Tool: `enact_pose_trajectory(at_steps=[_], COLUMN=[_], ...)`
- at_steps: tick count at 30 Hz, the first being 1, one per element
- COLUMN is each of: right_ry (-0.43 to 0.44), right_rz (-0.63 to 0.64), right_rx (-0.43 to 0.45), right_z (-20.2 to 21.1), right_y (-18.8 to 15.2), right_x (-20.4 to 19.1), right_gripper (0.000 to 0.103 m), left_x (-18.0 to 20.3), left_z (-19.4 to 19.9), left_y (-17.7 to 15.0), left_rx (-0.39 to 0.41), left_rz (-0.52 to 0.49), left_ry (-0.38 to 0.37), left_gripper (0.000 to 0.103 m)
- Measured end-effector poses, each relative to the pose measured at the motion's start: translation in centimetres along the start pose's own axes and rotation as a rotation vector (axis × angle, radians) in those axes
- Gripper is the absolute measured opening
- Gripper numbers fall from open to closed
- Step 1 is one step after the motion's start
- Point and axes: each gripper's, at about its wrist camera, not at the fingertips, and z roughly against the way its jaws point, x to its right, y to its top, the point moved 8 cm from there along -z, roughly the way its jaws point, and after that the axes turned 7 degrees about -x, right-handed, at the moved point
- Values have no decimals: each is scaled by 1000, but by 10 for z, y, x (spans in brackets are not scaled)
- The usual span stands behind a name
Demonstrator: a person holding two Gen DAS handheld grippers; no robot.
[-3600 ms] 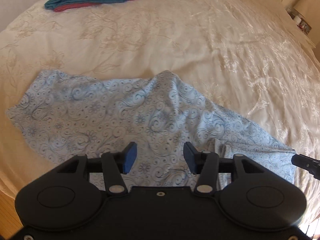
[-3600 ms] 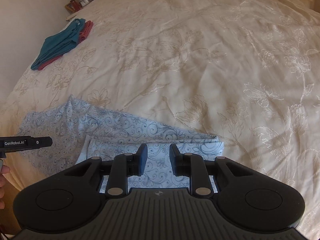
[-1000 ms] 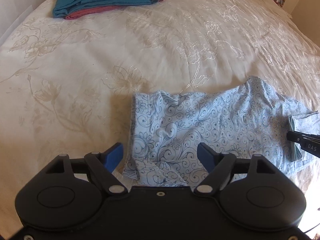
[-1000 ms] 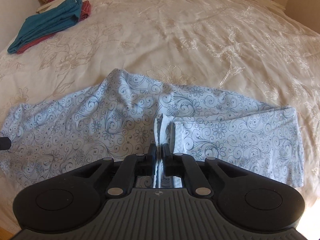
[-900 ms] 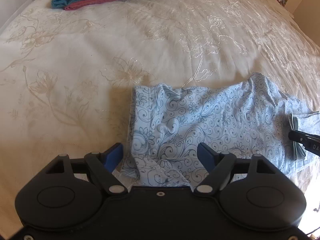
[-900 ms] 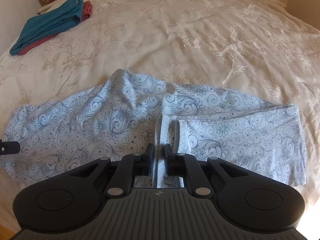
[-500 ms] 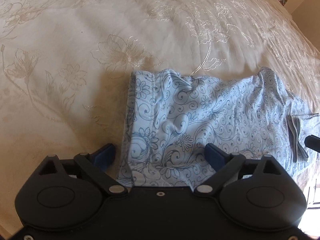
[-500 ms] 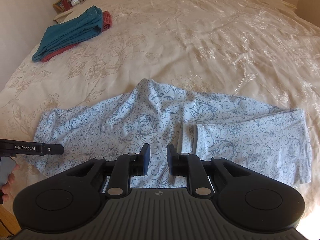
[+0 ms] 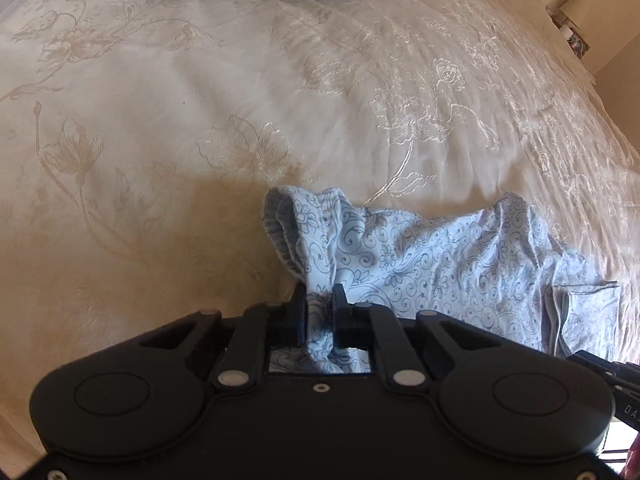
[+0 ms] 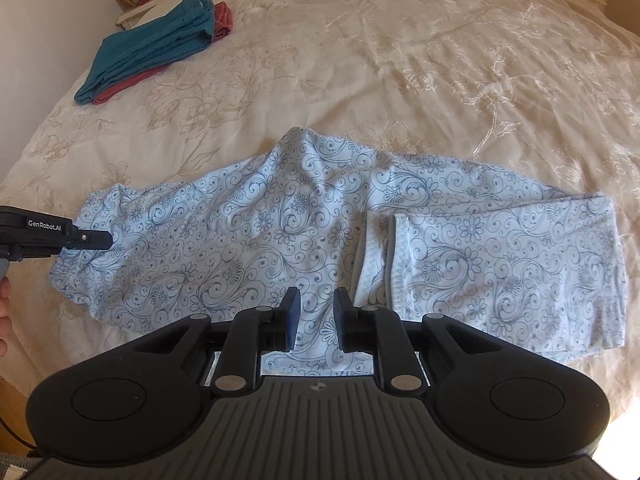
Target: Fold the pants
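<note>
Light blue swirl-print pants [image 10: 304,240] spread flat across a cream embroidered bedspread [image 10: 400,60], lying just ahead of the right gripper's fingers and running out to both sides of them. Leg ends folded back over the rest, ahead and to the right of those fingers, hems [image 10: 384,264] stacked side by side just beyond the right fingertip.

Left gripper [image 9: 320,306] clamped on the pants: a bunched ridge of cloth pinched between the two fingers, pulled up off the bedspread, the gathered edge [image 9: 288,232] standing just ahead of the fingertips. Rest of the garment trailing away to the right of those fingers, with the folded hems [image 9: 576,320] far right. Same gripper visible in the right wrist view at the far left [image 10: 90,240], tip buried in the puckered end of the pants.

Right gripper [image 10: 316,308] parted by a narrow gap, nothing between the fingers, hovering over the near edge of the pants; contact with the cloth not clear.

Folded teal and red clothes [image 10: 160,40] well ahead and left of the right fingers, well apart from the pants.
</note>
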Motion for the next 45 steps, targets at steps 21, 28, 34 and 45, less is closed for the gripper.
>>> enact_pose_trajectory(at_steps=[21, 28, 34, 45], right_ry=[208, 76, 99, 260], right_rz=[-3, -21, -20, 49], right_rx=[-83, -130, -58, -69], right_z=[-1, -6, 11, -9], right_y=[19, 4, 14, 36], right_x=[129, 214, 232, 179], right_gripper=[18, 18, 19, 42], left_x=[275, 354, 355, 230], left_z=[22, -60, -42, -56], left_y=[-15, -48, -57, -40], left_rx=[164, 43, 76, 56], left_rz=[-174, -282, -288, 43], left_ry=[-80, -57, -47, 187], left_gripper=[17, 30, 53, 56])
